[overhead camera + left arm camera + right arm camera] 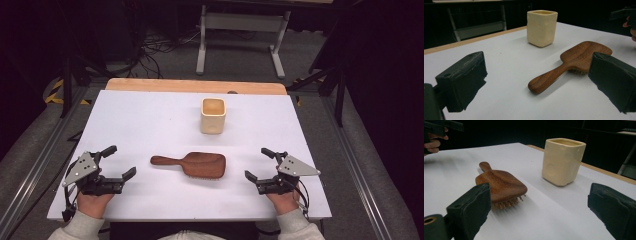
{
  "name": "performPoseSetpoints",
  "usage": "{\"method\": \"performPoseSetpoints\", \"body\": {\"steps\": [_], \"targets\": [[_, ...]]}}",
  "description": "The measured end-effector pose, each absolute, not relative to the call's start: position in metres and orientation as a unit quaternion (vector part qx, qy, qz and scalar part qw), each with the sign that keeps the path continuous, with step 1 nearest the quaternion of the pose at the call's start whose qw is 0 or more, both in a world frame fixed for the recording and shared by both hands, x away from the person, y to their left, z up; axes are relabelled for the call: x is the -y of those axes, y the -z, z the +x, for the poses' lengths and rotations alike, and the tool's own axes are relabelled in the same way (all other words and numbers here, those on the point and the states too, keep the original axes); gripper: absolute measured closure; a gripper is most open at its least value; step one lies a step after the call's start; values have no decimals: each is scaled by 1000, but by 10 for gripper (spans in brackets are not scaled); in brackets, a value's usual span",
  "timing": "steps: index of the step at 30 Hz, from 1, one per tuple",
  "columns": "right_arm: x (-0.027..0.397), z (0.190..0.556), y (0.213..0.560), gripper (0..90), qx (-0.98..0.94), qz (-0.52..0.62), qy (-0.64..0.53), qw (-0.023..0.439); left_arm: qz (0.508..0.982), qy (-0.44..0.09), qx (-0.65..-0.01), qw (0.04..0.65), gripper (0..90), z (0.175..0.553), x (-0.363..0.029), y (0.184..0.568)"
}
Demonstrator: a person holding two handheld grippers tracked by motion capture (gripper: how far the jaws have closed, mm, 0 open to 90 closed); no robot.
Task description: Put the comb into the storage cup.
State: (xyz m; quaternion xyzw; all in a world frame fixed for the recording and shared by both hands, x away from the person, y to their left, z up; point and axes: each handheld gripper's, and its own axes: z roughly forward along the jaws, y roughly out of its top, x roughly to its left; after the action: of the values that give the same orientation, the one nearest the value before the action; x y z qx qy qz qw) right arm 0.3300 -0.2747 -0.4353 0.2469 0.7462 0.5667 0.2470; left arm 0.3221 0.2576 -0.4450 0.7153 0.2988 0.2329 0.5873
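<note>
A brown wooden hairbrush (192, 164) lies bristles down in the middle of the white table, handle pointing left. Behind it stands a cream square cup (213, 115), upright. My left gripper (119, 161) rests at the front left, open, its tips aimed at the brush handle a short way off. My right gripper (259, 164) rests at the front right, open, beside the brush head without touching it. In the left gripper view the hairbrush (571, 63) and cup (541, 27) lie ahead between the wide jaws. The right gripper view shows the hairbrush (499, 183) and cup (562, 161).
The white table (150, 120) has a wooden strip along its far edge. A grey metal stand (242, 35) and cables sit on the floor beyond. Metal rails run along both sides of the table.
</note>
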Motion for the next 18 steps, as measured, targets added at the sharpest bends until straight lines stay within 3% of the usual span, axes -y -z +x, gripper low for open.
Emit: {"method": "performPoseSetpoints", "body": {"steps": [18], "targets": [[276, 329, 433, 104, -747, 250, -571, 232, 739, -206, -265, 584, 24, 334, -243, 426]]}}
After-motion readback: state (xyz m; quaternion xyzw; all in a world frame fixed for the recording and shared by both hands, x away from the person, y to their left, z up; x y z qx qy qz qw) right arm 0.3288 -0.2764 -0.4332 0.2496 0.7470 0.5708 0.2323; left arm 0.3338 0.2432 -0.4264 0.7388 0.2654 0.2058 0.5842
